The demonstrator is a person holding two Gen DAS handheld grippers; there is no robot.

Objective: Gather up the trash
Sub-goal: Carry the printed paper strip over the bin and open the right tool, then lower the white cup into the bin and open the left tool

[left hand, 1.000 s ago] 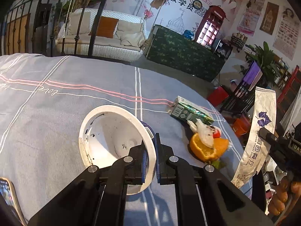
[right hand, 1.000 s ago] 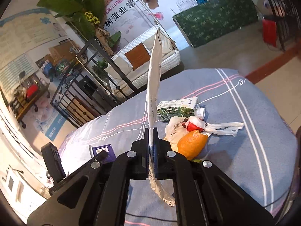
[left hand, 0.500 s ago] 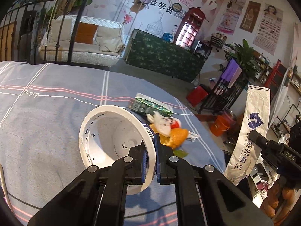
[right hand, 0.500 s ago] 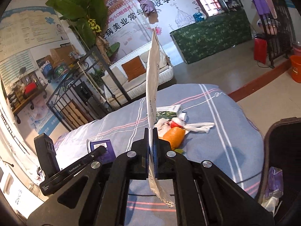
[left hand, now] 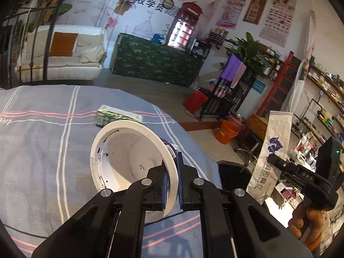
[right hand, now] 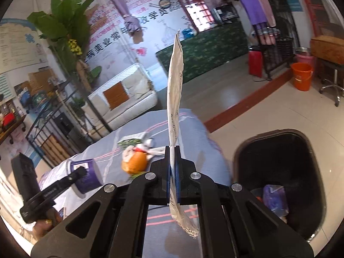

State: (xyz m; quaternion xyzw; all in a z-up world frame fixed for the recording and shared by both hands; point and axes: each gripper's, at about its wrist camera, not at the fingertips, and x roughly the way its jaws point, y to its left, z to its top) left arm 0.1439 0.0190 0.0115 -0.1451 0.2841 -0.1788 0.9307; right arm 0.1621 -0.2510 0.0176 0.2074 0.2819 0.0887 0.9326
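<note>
both hands are swinging away from the middle of the bed [left hand: 38, 150] toward its edge since a second ago: in the left wrist view the litter pile, which was sitting just right of the cup, is now sliding behind the cup rim, and only the green carton [left hand: 116, 116] is showing past it. in the right wrist view the black bin [right hand: 277, 178], absent a second ago and only a sliver half a second ago, is now filling the lower right, on the floor just beside the bed.

the left gripper [left hand: 171, 185] is keeping its jaws clenched on the rim of the white paper cup [left hand: 133, 161], one jaw inside and one outside, the cup tipped with its mouth toward the camera and lifted over the bedspread. the right gripper [right hand: 172, 165] is holding its jaws clenched on the long white paper sleeve [right hand: 175, 99], which is standing upright above them and drooping below.

as for progress, the bin is already holding something, a bluish bag [right hand: 274, 198] and a bit of orange. two pieces are in hand and, by my reading, heading for the bin, neither released yet. still lying on the bed are the orange peel [right hand: 135, 164], the crumpled white tissue [right hand: 131, 150] touching it, and the carton behind them, so i judge the job somewhat under halfway, with at least one more trip to come.
</note>
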